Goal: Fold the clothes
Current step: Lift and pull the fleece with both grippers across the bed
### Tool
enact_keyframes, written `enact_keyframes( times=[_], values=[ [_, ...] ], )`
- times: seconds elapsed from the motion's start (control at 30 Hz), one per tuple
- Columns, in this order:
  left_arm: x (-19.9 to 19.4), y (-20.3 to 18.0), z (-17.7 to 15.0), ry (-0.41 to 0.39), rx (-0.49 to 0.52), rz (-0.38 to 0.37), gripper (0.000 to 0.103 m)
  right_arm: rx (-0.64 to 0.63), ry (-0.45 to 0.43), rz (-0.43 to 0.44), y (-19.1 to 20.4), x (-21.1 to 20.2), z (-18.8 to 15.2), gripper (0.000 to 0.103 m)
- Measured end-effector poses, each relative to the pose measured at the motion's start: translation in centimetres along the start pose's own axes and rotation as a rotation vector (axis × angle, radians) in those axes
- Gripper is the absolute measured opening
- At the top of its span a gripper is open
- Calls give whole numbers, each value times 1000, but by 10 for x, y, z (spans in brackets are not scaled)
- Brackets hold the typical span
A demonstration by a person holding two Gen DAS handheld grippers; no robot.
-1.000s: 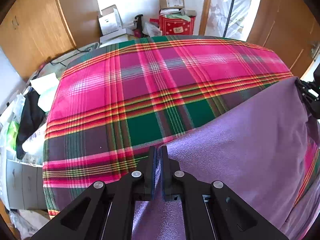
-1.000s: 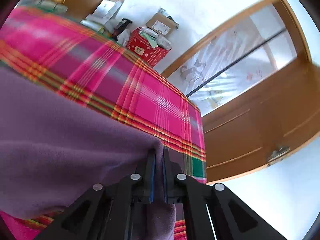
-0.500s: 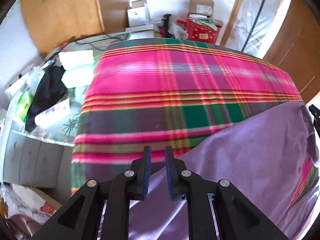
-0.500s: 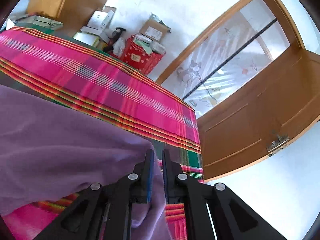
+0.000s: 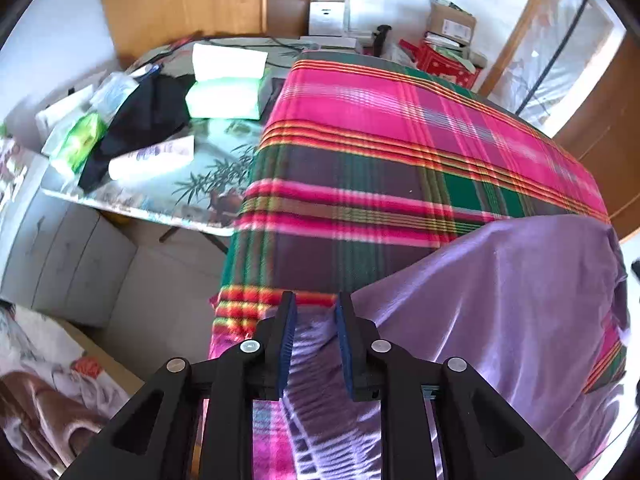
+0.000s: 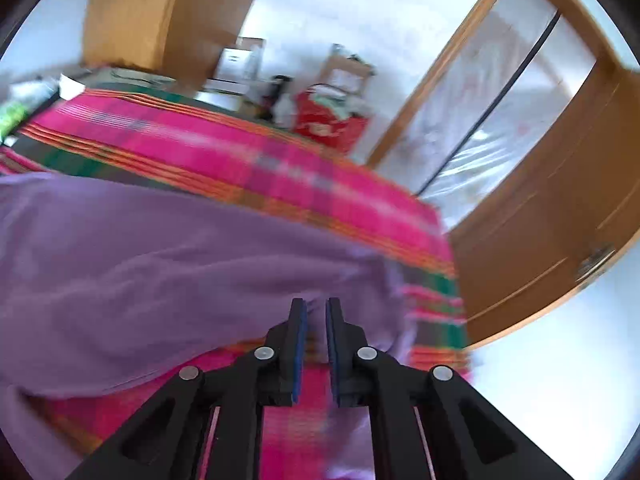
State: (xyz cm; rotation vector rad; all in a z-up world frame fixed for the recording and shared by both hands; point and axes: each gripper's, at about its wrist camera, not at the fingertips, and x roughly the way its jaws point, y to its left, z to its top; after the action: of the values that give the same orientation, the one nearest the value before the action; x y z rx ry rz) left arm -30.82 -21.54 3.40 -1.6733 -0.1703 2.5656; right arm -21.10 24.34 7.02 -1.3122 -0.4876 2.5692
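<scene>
Both my jaws are standing released over purple cloth lying on plaid surface; cluttered side table, boxes, wooden door are surrounding.

Soft matt purple knit garment, faintly fuzzy, loose folds. Woven pink-and-green plaid cloth cover, flat, matt weave. Matt black plastic left gripper, blue ribbed pads, bright metal screw heads; right gripper same make. Smooth satin-finished brown wooden door. Glossy side tabletop with bamboo print. Brown cardboard box.
</scene>
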Motion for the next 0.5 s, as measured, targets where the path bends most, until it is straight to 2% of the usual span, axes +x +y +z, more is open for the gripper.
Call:
enact_keyframes(
  times=[0.37,0.5],
  values=[
    [-7,26,-15,22,-95,-68,23,-56,-22,89,52,-27,-11,10],
    [-2,32,-21,54,-119,-109,23,-69,-23,112,68,-32,-13,10]
  ],
)
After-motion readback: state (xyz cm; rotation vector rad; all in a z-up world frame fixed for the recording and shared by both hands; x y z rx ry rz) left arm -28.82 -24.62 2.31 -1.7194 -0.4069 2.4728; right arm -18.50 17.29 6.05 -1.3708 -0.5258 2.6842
